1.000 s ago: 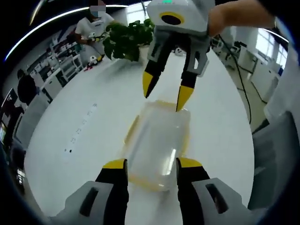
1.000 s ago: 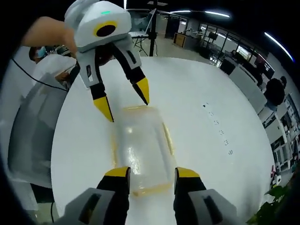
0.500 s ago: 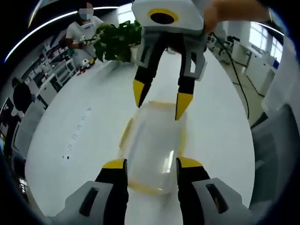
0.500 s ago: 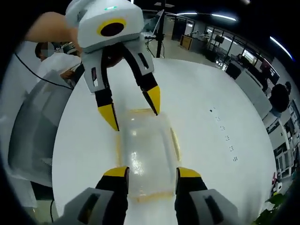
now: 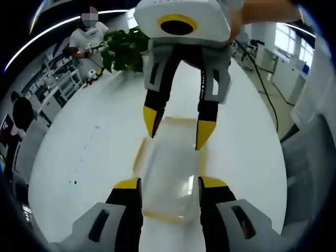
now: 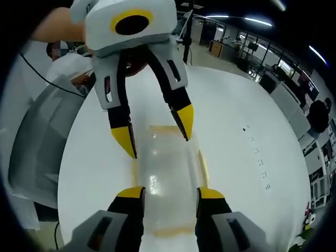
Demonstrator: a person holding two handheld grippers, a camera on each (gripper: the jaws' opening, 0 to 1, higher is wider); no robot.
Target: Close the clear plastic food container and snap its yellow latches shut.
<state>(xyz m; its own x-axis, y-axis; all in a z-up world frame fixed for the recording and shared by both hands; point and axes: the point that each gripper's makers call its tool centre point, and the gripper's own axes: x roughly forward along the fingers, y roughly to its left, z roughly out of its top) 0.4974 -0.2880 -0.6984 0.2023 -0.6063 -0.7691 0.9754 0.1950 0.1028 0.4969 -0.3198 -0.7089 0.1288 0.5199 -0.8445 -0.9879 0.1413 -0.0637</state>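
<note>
A clear plastic food container (image 5: 173,170) with yellow latches (image 5: 139,154) lies flat on the white table (image 5: 84,131). My left gripper (image 5: 170,185) is open, its yellow-tipped jaws on either side of the container's near end. Across from it my right gripper (image 5: 177,127) comes down from the top, open, tips over the far end. In the right gripper view the same container (image 6: 168,176) lies between my right gripper's (image 6: 170,193) open jaws, and the left gripper (image 6: 156,132) stands open over the far end. A yellow latch (image 6: 169,230) shows at the near end.
A potted plant (image 5: 123,50) stands at the table's far edge, with a person (image 5: 86,37) and shelves behind it. A grey chair (image 6: 37,142) sits by the table, and a black cable (image 5: 268,89) runs across one edge. A hand (image 6: 52,26) holds the left gripper.
The two grippers have drawn closer to each other along the container. Each other's tips now hang over the lid rather than beyond its end. The container has not moved.
</note>
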